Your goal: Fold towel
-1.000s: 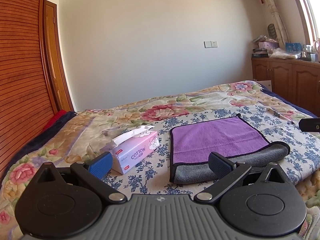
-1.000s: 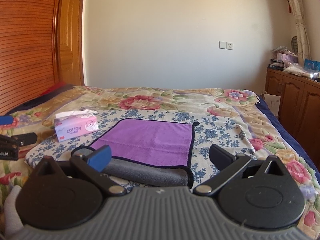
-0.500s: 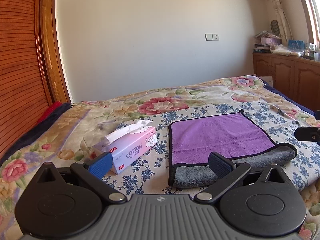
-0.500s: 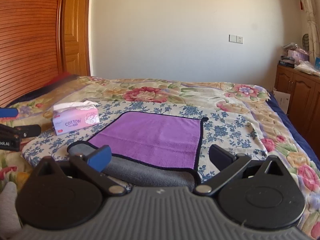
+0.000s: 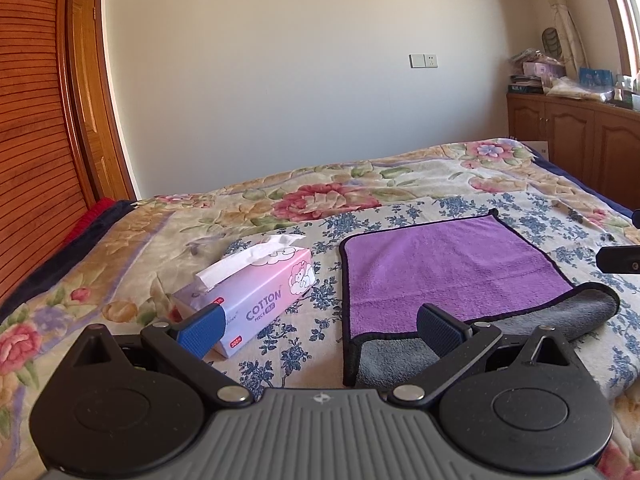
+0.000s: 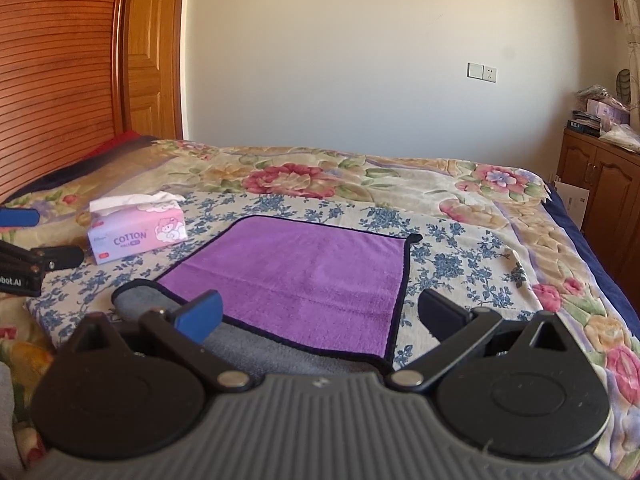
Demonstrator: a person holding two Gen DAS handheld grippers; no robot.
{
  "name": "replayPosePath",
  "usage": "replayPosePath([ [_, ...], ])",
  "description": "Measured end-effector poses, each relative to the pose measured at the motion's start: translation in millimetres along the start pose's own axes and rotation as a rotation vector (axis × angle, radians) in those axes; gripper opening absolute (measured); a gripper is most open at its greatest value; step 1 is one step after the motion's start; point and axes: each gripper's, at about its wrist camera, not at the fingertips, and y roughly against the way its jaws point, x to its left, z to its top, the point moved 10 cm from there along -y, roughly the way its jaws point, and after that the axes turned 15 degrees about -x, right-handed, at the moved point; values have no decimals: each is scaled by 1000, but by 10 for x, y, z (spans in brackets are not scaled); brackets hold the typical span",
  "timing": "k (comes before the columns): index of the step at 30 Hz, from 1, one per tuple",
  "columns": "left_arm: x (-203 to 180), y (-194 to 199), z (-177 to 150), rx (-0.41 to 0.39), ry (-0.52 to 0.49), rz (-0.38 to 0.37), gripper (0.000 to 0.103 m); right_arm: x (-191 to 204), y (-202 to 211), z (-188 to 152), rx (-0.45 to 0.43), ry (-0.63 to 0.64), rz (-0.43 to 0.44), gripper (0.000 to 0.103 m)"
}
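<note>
A towel, purple on top and grey underneath (image 5: 448,268), lies on the bed, folded once with the grey fold along its near edge; it also shows in the right wrist view (image 6: 304,280). My left gripper (image 5: 320,326) is open and empty, just short of the towel's near left corner. My right gripper (image 6: 320,312) is open and empty, over the towel's near edge. The right gripper's tip shows at the right edge of the left wrist view (image 5: 620,258); the left gripper shows at the left edge of the right wrist view (image 6: 24,256).
A pink tissue box (image 5: 256,292) stands left of the towel, seen also in the right wrist view (image 6: 138,234). The bed carries a floral blanket (image 5: 328,196) and blue-flowered sheet. A wooden wardrobe (image 5: 36,120) is left, a cluttered cabinet (image 5: 576,128) right.
Both grippers have drawn slightly closer and lower toward the towel's near edge. The towel and tissue box have not moved. Both stay open.
</note>
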Motion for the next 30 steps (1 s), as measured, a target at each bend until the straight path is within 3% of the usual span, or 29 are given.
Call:
replayPosePath([
  [20, -5, -582, -330, 91, 46, -76, 103, -183, -261, -247, 82, -1, -24, 103],
  [25, -26, -650, -396, 124, 88, -111, 99, -185, -299, -306, 102, 3, -21, 103],
  [30, -81, -701, -434, 152, 108, -142, 86, -195, -329, -367, 124, -3, -19, 103],
])
